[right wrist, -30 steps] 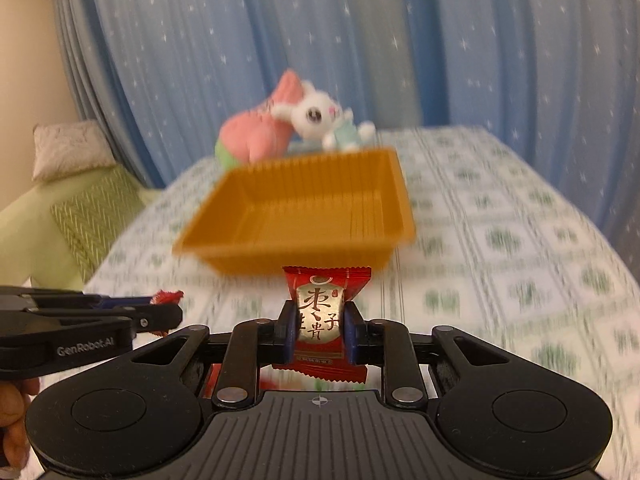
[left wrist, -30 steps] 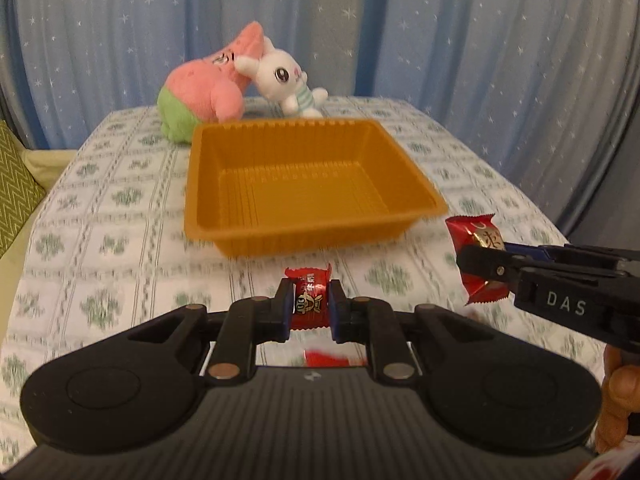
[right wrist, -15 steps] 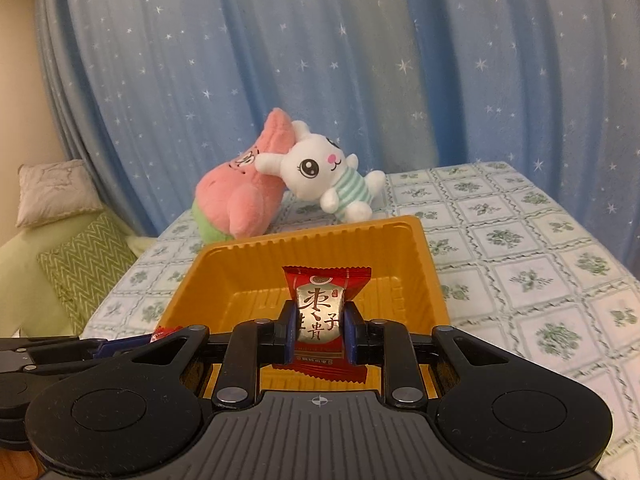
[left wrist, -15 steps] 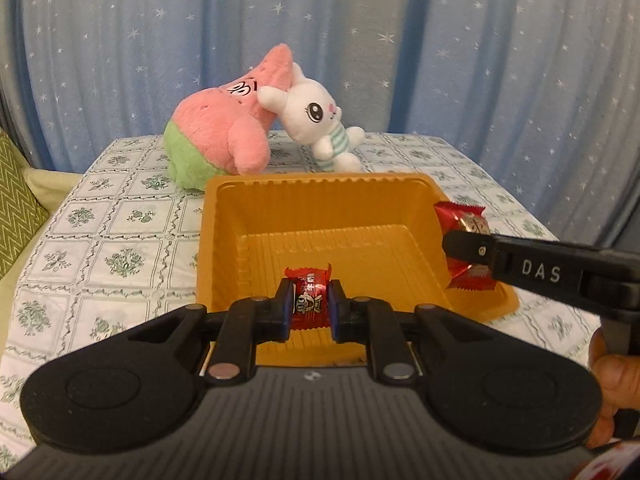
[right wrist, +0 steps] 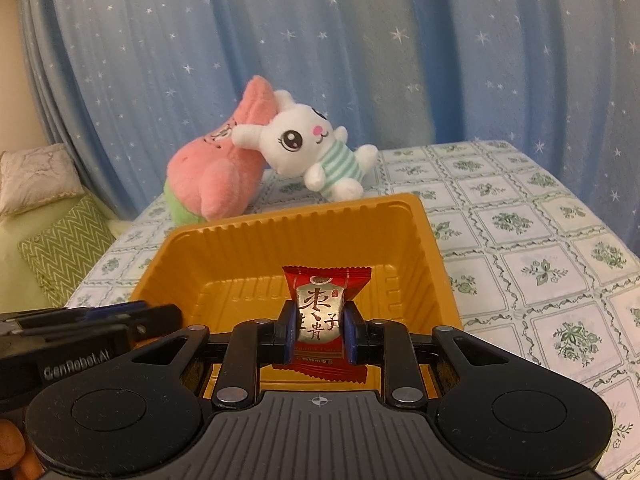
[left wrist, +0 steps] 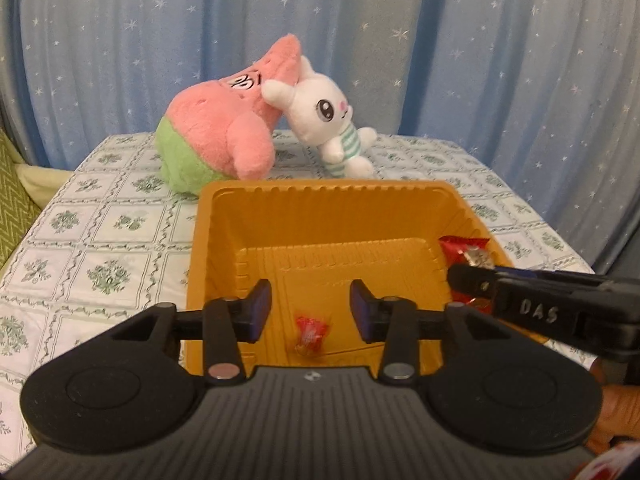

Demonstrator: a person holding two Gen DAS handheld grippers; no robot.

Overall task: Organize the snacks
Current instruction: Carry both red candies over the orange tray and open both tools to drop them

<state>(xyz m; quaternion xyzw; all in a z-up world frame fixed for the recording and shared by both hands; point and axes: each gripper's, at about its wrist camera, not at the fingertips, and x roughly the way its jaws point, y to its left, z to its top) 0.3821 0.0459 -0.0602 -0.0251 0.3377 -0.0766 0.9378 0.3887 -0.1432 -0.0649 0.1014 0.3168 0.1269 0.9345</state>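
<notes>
Both grippers now hover over the orange tray [left wrist: 320, 196], left gripper [left wrist: 311, 311] just opening, its small candy [left wrist: 310, 330] dropped inside, while right gripper [right wrist: 319, 330] pinches the light, crinkly red snack [right wrist: 322, 312] mid-body.

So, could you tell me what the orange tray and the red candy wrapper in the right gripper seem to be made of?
Tray: likely thin moulded plastic, slightly glossy; ribbed walls and a crimped rim suggest it. Candy wrapper in the right gripper: seemingly shiny plastic or foil film, with a reflective silver panel and a creased, serrated end.
</notes>
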